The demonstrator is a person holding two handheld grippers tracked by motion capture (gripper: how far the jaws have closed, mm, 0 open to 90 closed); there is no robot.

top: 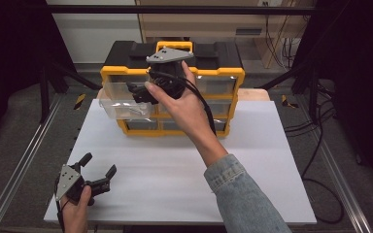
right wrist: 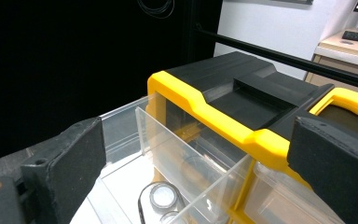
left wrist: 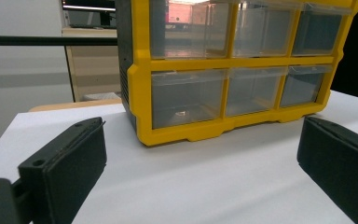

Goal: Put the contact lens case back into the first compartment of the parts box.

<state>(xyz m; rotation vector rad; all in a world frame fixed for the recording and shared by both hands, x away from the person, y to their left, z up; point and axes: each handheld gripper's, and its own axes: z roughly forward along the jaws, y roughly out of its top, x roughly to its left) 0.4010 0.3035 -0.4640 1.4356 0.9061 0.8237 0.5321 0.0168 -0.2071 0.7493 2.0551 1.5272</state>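
Drawer (top: 121,101): clear plastic, pulled out of the top left bay of the organiser (top: 172,85); in the right gripper view it lies below and between the jaws, nearer the left one, with a clear divider (right wrist: 186,154) crossing it.
Drawer contents: small round metal pieces (right wrist: 164,196) on the drawer floor, low between the jaws in the right gripper view; what they are I cannot tell.
Right gripper (top: 138,92): held at the organiser's upper front, above the drawer; jaws wide apart, pads pressing on nothing, the drawer wall in the gap beneath them.
Right jaws, far side: the organiser's black top and yellow rim (right wrist: 205,109) run off ahead; the yellow handle (right wrist: 349,100) sits just over the right-hand jaw.
Left gripper (top: 97,170): low at the near left corner of the board (top: 175,170), well apart from the organiser; jaws spread wide with nothing between them.
Left jaws, ahead: the organiser's lower drawers (left wrist: 242,88), shut, stand straight beyond the gap, with bare white board between them and the pads.
Hands: the right hand (top: 184,104) wraps its gripper from behind, denim sleeve (top: 243,194) trailing; the left hand (top: 75,208) grips its tool at the bottom edge of the high view.
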